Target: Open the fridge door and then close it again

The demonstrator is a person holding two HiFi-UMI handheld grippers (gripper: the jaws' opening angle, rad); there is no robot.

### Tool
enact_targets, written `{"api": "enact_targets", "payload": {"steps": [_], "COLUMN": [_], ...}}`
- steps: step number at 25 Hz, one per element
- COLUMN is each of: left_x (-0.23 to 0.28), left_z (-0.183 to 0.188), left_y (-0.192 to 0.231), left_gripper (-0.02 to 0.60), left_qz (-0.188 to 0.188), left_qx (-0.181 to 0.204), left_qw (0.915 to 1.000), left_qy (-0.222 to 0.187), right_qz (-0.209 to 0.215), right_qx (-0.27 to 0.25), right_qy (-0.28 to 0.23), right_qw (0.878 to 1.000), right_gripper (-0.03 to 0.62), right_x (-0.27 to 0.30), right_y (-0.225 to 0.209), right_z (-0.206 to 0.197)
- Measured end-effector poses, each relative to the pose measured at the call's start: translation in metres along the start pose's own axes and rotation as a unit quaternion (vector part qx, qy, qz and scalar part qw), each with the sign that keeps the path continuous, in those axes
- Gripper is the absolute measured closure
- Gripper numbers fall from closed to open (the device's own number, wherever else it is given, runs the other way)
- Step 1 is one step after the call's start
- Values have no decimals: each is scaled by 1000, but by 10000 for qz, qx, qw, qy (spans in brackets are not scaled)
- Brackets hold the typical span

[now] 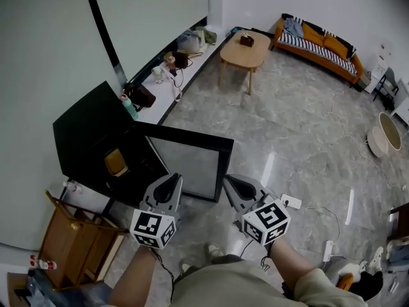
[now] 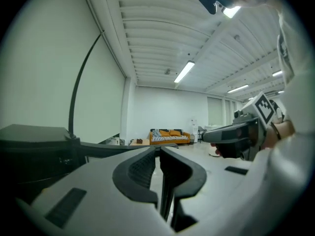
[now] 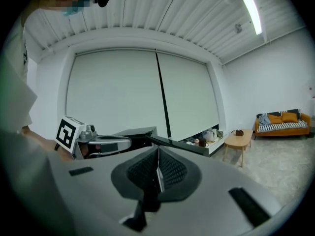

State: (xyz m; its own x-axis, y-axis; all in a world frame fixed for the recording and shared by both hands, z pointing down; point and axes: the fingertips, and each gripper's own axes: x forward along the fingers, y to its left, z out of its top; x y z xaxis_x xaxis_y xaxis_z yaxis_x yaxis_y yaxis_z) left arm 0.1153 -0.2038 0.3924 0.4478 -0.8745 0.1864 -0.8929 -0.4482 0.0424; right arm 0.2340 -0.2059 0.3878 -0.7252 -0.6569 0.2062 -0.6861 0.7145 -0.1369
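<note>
**Fridge** (image 1: 89,136): small, black, standing on the floor (image 1: 287,126) against the pale wall. The door is open.

**Fridge door** (image 1: 192,165): swung out from the cabinet, with a black frame and a grey panel facing the person. Its top edge shows just beyond the tips in both gripper views (image 2: 118,147) (image 3: 182,144).

**Yellow item** (image 1: 116,162): at the fridge's open front; its kind cannot be told.

**Left tool** (image 1: 172,181) (image 2: 158,154): narrow, with a slim gap between the jaws and nothing in it. It is held before the door's near face, on the cabinet side.

**Right tool** (image 1: 230,183) (image 3: 157,156): jaws pressed together and empty. It sits beside the left tool, near the door's free edge.

**Wooden cabinet** (image 1: 77,242): on the floor, just beside the fridge on the person's left.

**Wall ledge** (image 1: 163,101): low, running beyond the fridge. It carries a teal bottle (image 1: 128,105) and assorted bags.

**Coffee table** (image 1: 245,55): round, light wood, well apart from the fridge. A small brown box (image 1: 246,40) sits on it.

**Sofa** (image 1: 316,47): orange with striped cushions, at the far wall.

**Power strip** (image 1: 291,201): white, on the floor near the right tool.
</note>
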Motion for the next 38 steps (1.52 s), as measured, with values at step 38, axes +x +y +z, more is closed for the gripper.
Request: {"api": "enact_targets", "payload": {"steps": [38], "left_x": [-256], "left_z": [31], "left_y": [94], "left_gripper": [555], "left_qz": [1903], "left_qx": [106], "left_qw": [9794], "left_qy": [-664], "right_qz": [1882], "right_qx": [-726], "right_qy": [-378], "right_qw": [9787], "right_gripper": [597], "right_x": [56], "right_y": [211], "right_z": [66]}}
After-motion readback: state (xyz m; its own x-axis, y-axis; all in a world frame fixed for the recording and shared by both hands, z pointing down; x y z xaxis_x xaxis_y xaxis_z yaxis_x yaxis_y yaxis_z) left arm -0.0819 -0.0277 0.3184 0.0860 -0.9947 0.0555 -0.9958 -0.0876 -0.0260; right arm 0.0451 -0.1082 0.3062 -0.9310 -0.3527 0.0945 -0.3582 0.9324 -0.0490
